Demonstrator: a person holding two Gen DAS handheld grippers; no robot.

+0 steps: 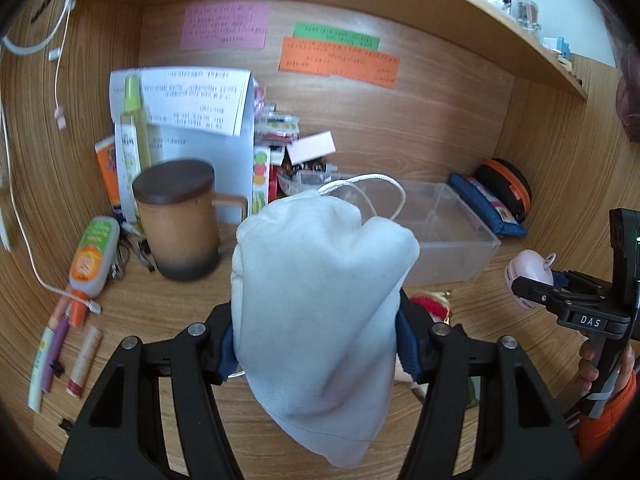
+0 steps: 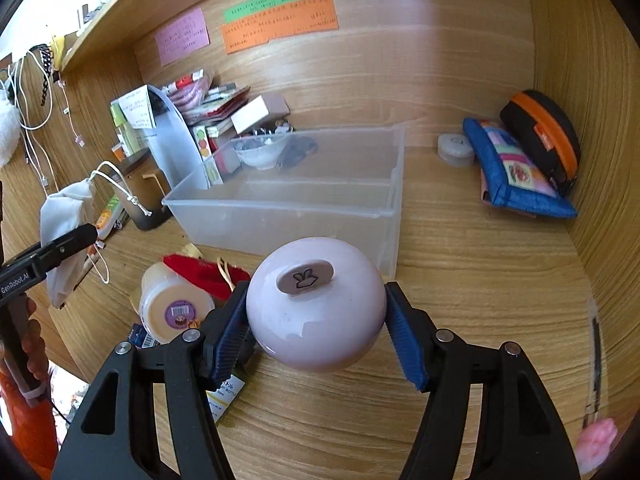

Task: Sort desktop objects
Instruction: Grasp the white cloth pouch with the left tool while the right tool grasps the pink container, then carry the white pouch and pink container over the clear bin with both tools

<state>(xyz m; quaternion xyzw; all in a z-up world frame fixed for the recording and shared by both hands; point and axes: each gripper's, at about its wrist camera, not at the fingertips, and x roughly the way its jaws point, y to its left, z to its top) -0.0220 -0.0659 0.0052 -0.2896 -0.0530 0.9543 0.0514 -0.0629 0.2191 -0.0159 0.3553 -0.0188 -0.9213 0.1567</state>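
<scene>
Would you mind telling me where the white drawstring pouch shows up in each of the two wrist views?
Left wrist view: the white drawstring pouch fills the centre foreground, clamped in the left gripper.
Right wrist view: the pouch hangs at the far left edge, still in that gripper, seen side-on.
Shared landmark: the clear plastic bin, just beyond the pouch in the left view, centre in the right.
</scene>
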